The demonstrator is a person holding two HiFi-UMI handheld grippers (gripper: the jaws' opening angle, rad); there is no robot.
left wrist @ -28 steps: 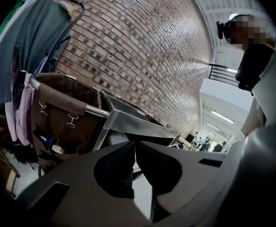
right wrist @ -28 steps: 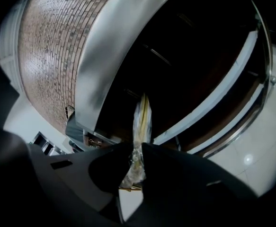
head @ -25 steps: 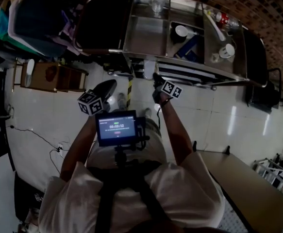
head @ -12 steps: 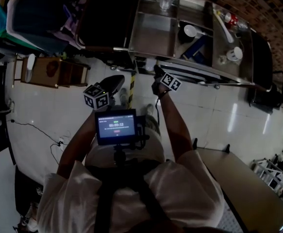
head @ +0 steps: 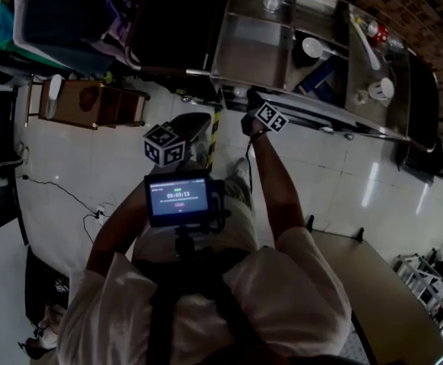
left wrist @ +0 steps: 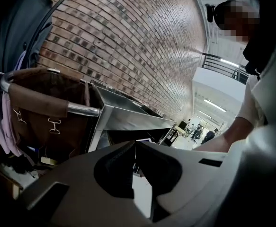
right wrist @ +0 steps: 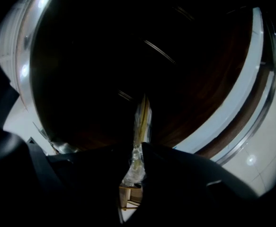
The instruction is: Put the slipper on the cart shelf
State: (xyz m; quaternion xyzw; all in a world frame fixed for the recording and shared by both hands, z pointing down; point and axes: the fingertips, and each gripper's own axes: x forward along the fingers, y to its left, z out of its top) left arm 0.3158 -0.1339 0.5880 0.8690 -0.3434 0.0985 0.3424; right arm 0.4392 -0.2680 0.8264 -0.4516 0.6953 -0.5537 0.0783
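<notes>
My right gripper (head: 250, 122) reaches in at the edge of the metal cart's lower shelf (head: 312, 115). In the right gripper view its jaws (right wrist: 138, 148) are shut on a thin pale-yellow slipper (right wrist: 141, 119) in clear film, seen edge-on. Dark shelf space lies behind it. My left gripper (head: 188, 126) hovers over the white floor just left of the cart's corner. In the left gripper view its fingertips (left wrist: 132, 143) meet with nothing between them, and the cart (left wrist: 128, 119) stands ahead. The slipper cannot be made out in the head view.
The cart's top tray (head: 251, 52) holds cups (head: 312, 48) and small items. A brown bag (left wrist: 33, 100) hangs at the cart's left end. A wooden stand (head: 84, 103) is on the floor at left, and a cable (head: 61, 195) trails there. A table (head: 377, 295) stands at lower right.
The left gripper has moved forward and right, closer to the cart's corner. The right gripper stays at the lower shelf edge, still shut on the slipper.
</notes>
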